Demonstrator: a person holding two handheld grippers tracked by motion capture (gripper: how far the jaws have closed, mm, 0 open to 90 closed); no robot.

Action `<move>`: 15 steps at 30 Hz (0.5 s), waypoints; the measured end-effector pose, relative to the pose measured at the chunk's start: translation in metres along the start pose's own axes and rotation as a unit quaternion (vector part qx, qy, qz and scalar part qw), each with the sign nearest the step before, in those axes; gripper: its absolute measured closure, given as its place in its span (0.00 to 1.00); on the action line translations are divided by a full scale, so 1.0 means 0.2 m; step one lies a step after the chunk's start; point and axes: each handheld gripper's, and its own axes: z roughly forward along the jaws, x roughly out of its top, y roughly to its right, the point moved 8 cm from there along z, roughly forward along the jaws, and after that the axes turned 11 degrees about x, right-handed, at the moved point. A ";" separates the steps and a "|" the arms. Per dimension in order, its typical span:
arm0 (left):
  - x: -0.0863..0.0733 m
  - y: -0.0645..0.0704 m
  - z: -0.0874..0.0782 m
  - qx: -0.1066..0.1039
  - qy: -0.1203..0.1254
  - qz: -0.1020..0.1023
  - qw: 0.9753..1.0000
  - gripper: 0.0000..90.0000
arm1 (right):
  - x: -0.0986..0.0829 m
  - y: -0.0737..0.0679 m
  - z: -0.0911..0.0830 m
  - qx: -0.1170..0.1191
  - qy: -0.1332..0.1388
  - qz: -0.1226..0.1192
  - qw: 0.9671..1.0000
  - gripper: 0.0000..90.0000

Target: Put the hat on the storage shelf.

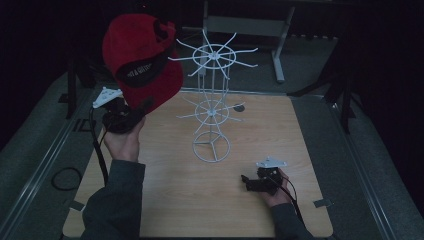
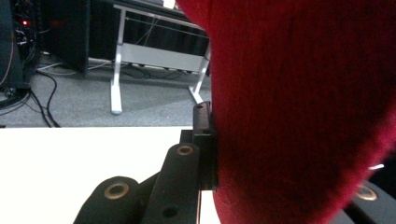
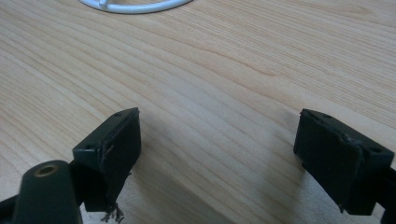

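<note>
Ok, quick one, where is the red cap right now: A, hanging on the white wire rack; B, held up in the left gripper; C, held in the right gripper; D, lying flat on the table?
B: the left gripper is shut on the red cap, holding it in the air left of the white wire rack, while the right gripper sits open over the table.

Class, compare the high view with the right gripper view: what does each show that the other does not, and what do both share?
High view alone: the red cap held up by the left tool, the tall white wire rack with its spokes, both hands, and the floor around the table. Right gripper view alone: a close look at the right tool, its black jaws set wide apart with nothing between them, and the wood grain. Both share: the wooden table and the rack's ring base.
</note>
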 end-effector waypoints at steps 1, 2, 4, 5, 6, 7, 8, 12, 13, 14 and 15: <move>0.00 0.00 0.00 -0.001 0.000 0.001 1.000 0.95 | 0.00 0.00 0.00 0.000 0.000 0.000 1.000 0.16; 0.00 0.00 0.00 -0.001 0.000 0.000 1.000 0.95 | 0.00 0.00 0.00 0.000 0.000 0.000 1.000 0.16; 0.01 0.01 0.00 -0.002 0.001 0.002 1.000 0.95 | 0.00 0.00 0.00 0.000 0.000 0.000 1.000 0.16; 0.01 0.01 0.01 -0.003 0.001 0.001 1.000 0.95 | 0.00 0.00 0.00 0.000 0.000 0.000 1.000 0.16; 0.01 0.01 0.01 -0.003 0.001 0.002 1.000 0.95 | 0.00 0.00 0.00 0.000 0.000 0.000 1.000 0.16; 0.01 0.02 0.01 -0.003 0.002 0.002 1.000 0.95 | 0.00 0.00 0.00 0.000 0.000 0.000 1.000 0.16; 0.01 0.02 0.01 -0.003 0.002 0.002 1.000 0.95 | 0.00 0.00 0.00 0.000 0.000 0.000 1.000 0.16; 0.03 0.03 0.01 -0.005 0.003 0.005 1.000 0.95 | 0.00 0.00 0.00 0.000 0.000 0.000 1.000 0.16; 0.03 0.03 0.02 -0.005 0.004 0.005 1.000 0.95 | 0.00 0.00 0.00 0.000 0.000 0.000 1.000 0.16; 0.03 0.03 0.02 -0.006 0.003 0.005 1.000 0.95 | 0.00 0.00 0.00 0.000 0.000 0.000 1.000 0.16; 0.02 0.04 0.02 -0.006 0.003 0.005 1.000 0.95 | 0.00 0.00 0.00 0.000 0.000 0.000 1.000 0.16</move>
